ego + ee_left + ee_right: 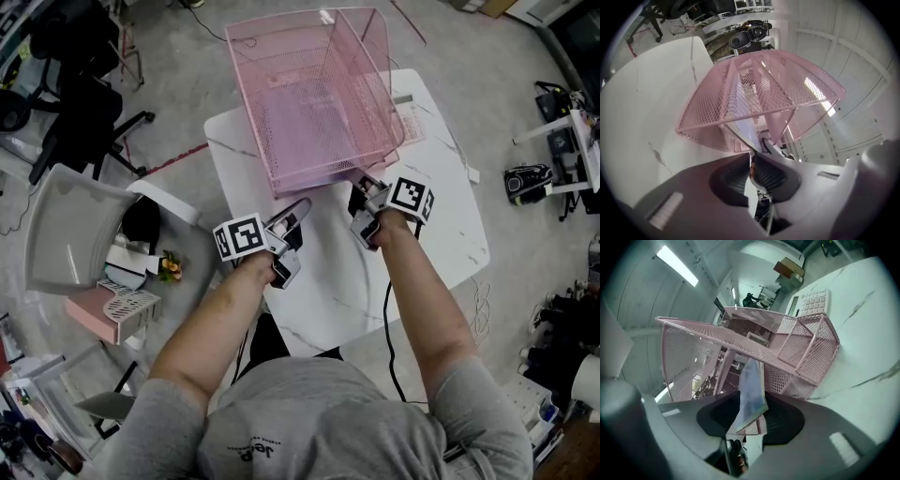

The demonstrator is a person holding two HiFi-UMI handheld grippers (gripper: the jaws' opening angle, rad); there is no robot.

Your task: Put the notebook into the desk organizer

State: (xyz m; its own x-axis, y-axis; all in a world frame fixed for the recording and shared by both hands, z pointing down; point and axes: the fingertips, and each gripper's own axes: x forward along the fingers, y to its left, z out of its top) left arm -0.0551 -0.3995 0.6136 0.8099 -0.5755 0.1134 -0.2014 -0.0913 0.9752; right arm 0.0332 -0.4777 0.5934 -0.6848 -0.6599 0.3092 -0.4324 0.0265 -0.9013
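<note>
A pink mesh desk organizer stands on the white marble table, its open side toward me. The pale lavender notebook lies inside it, with its near edge sticking out. My left gripper is at the organizer's near left corner. In the left gripper view this gripper is shut on the notebook's thin edge, under the organizer's mesh. My right gripper is at the near right corner. There the notebook's corner hangs loose between the parted jaws of the right gripper.
A white calculator lies on the table just right of the organizer. On the floor to the left are a grey chair, a black office chair and a pink tray. Equipment stands at the right edge.
</note>
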